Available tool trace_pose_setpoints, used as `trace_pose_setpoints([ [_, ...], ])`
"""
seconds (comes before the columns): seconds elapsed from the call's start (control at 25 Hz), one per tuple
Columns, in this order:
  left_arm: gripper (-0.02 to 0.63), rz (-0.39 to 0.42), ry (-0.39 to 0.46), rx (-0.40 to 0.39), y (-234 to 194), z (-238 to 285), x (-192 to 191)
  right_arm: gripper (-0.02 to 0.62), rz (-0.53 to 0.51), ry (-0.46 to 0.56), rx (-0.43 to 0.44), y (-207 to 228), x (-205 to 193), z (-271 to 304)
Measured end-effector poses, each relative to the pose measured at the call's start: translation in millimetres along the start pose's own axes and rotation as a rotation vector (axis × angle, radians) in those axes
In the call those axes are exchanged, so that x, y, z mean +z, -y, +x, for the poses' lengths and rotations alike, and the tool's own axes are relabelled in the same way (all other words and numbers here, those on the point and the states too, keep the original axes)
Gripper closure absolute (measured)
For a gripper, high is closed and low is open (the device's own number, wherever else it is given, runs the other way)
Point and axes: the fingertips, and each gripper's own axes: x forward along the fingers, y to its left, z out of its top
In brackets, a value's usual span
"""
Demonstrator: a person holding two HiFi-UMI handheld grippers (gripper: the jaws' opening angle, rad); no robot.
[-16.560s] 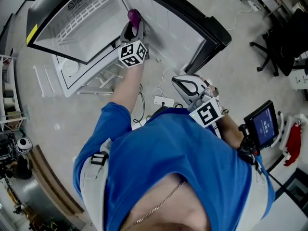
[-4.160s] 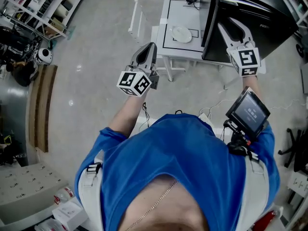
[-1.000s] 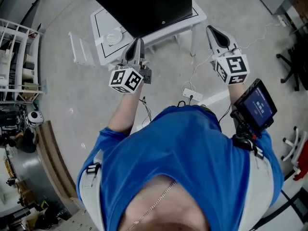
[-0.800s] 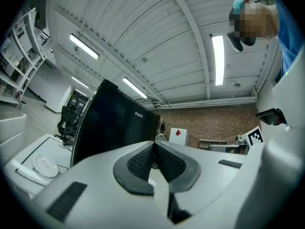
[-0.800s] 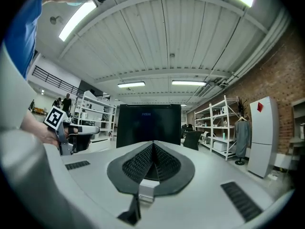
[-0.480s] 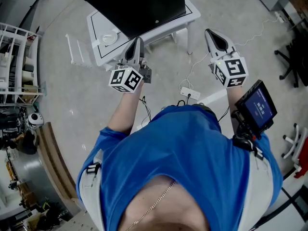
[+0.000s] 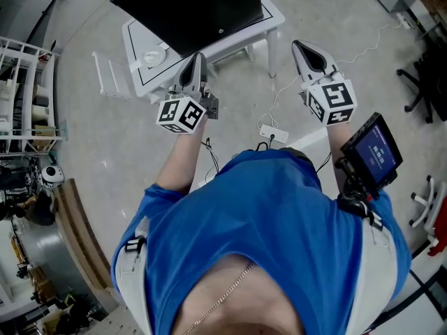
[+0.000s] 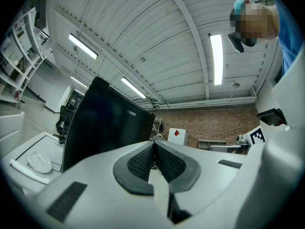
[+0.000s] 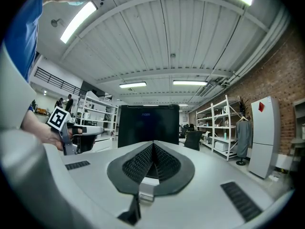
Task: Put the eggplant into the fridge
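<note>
Left gripper (image 7: 196,58): jaws pressed together, nothing between.
Right gripper (image 7: 299,45): jaws pressed together, nothing between.
Black fridge (image 7: 195,5) on white table (image 7: 269,21): door apparently shut, top cut off.
Eggplant: out of sight in every view.

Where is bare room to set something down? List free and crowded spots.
Free: the floor between the white table and the shelving rack; the table's corner right of the fridge. Crowded: floor around the power strip and cables.
</note>
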Motion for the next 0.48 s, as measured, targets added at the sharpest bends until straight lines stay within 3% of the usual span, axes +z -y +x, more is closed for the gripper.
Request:
trace_pose_setpoints([
  [0.48, 0.597, -0.001, 0.002, -0.001, 34, 19, -18, 0.594, -0.011, 0.001, 0.028, 25, -3, -20],
])
